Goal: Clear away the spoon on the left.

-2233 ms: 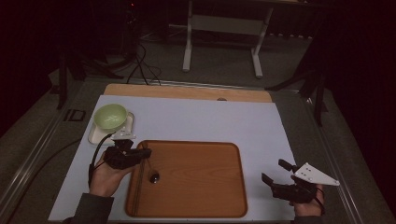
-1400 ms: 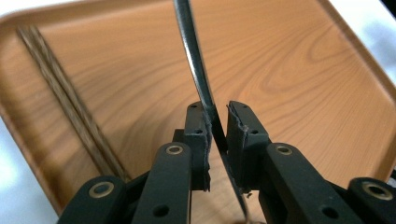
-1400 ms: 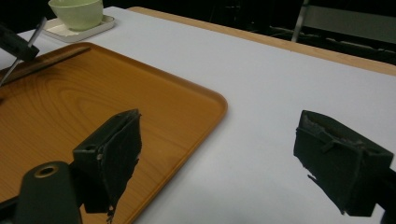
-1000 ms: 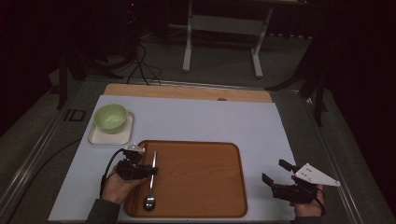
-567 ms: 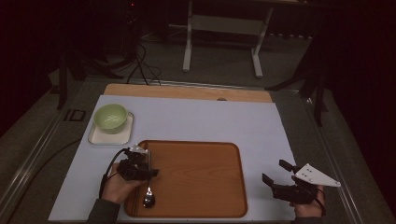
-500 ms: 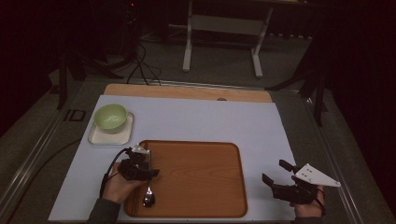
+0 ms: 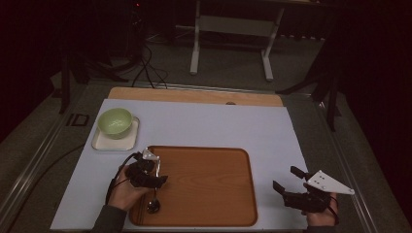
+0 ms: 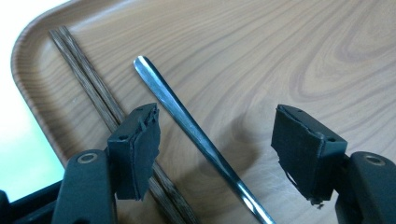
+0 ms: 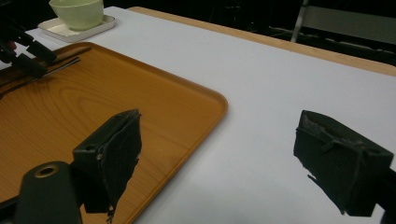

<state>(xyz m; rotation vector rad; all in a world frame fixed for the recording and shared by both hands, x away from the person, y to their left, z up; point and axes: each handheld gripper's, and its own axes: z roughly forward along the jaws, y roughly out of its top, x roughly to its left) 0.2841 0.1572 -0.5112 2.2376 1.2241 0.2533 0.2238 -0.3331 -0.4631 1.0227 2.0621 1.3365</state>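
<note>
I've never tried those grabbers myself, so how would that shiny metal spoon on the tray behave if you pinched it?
The spoon looks polished, so probably slippery. Its thin handle lies flat on the tray, likely hard to get under. It looks rigid, unlikely to bend.

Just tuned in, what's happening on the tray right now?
A person is laying cutlery on the wooden tray. The left gripper hovers over a metal spoon lying near the tray's left edge beside dark wooden chopsticks; its jaws have just been opening, and the spoon's handle lies between them untouched. The right gripper waits open over the white mat, holding nothing. A green bowl sits on a small white tray.
</note>
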